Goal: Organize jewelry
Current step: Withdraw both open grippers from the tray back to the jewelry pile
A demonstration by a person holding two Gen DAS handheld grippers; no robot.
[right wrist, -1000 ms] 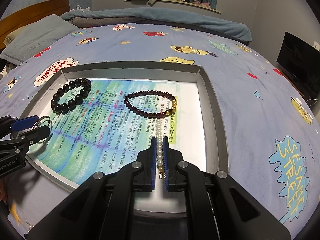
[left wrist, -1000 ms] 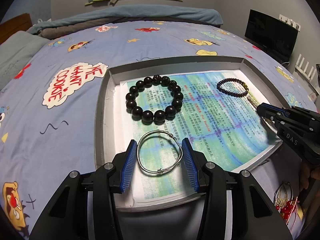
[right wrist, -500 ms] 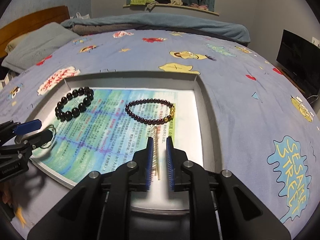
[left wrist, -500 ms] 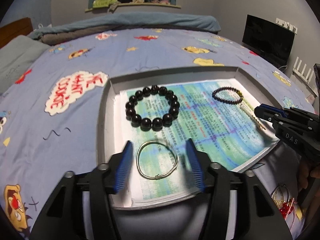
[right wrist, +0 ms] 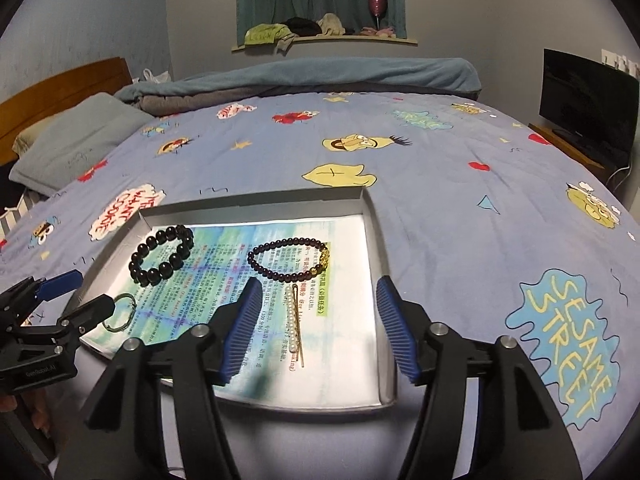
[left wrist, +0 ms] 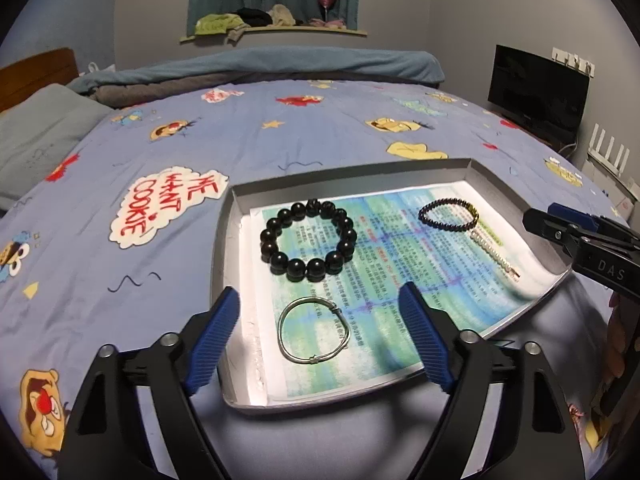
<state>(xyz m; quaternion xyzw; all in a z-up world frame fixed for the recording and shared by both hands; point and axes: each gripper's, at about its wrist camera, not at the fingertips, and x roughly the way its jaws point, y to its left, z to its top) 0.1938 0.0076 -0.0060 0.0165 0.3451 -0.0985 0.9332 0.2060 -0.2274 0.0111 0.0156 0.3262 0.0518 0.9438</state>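
A shallow grey box lid [left wrist: 224, 264] [right wrist: 372, 216] lined with printed paper lies on the bed. In it rest a big black bead bracelet [left wrist: 308, 242] [right wrist: 162, 254], a thin silver bangle [left wrist: 314, 330] [right wrist: 120, 312], a dark small-bead bracelet [left wrist: 448, 214] [right wrist: 288, 258] and a pearl hair pin [left wrist: 494, 254] [right wrist: 295, 326]. My left gripper [left wrist: 320, 340] hangs above the bangle, jaws opening, pads clear of it. My right gripper [right wrist: 318, 326] hovers over the pearl pin, jaws opening, touching nothing.
The lid sits on a blue cartoon bedspread [left wrist: 120, 272] with a grey pillow [left wrist: 36, 136] at far left. A dark screen [left wrist: 538, 92] stands at the right, beside the bed. A cluttered shelf [right wrist: 320, 36] runs along the back wall.
Both grippers opened and lifted back. The left let go of the silver bangle and the right let go of the pearl pin; both pieces now lie on the paper.
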